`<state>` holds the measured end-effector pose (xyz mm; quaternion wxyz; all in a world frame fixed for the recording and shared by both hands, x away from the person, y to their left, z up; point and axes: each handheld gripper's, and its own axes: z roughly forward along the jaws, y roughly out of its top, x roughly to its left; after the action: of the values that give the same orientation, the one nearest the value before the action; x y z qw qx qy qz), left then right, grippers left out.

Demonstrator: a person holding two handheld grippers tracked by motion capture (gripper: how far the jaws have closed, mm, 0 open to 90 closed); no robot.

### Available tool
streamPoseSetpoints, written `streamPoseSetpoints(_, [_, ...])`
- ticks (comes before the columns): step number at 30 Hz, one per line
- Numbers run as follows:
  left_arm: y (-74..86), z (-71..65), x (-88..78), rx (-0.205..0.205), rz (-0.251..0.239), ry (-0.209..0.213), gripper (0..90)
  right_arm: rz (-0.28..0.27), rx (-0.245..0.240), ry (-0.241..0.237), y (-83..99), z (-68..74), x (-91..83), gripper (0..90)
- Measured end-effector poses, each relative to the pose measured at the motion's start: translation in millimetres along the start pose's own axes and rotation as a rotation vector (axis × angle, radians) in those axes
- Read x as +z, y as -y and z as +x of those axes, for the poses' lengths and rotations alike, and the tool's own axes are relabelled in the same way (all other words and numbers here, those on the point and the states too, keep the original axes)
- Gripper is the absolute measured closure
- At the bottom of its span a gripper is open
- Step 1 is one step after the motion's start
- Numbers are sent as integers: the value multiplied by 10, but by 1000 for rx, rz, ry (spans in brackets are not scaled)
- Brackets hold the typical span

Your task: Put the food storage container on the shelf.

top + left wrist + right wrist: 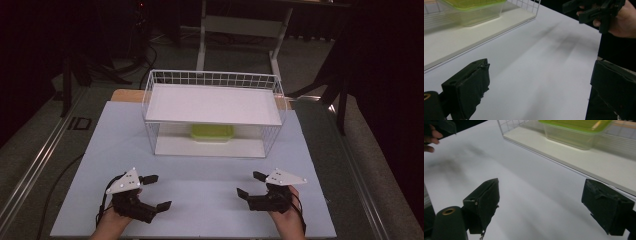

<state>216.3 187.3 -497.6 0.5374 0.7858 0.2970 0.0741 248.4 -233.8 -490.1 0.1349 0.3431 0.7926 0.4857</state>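
The wide white table point(200, 200) carries everything, and most of its near half is bare, which gives the two hands free room to start from. At about 12 o'clock from the hands stands the white wire basket rack with a flat white shelf on top point(214, 104). Its front side is open toward the person, so I judge it was turned this way to let a tool go in straight from the front (the other sides are closed with wire mesh).

On the lower board of the rack, under the shelf, rests the clear plastic box with a lime-green lid point(212, 132). It sits near the middle and somewhat to the back, upright, with the lid closed. It is the thing nearest to both tools, well apart from them.

The left tool point(154, 191) waits at 7 o'clock on the table, its jaws spread wide and holding nothing. The right tool point(251, 185) waits at 5 o'clock, also wide and empty. Both jaws point inward and forward, toward the rack, probably as a ready position before reaching for the box.
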Motion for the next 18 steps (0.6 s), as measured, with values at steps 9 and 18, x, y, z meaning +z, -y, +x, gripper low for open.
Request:
streamPoseSetpoints(9, [57,33,-125,6,-19,-13,30,-35,13,1,72,-87,-242,149])
streamPoseSetpoints(18, [159,129,-152,-6,-56,-53,30,-86,27,-9,192,-209,-239,149])
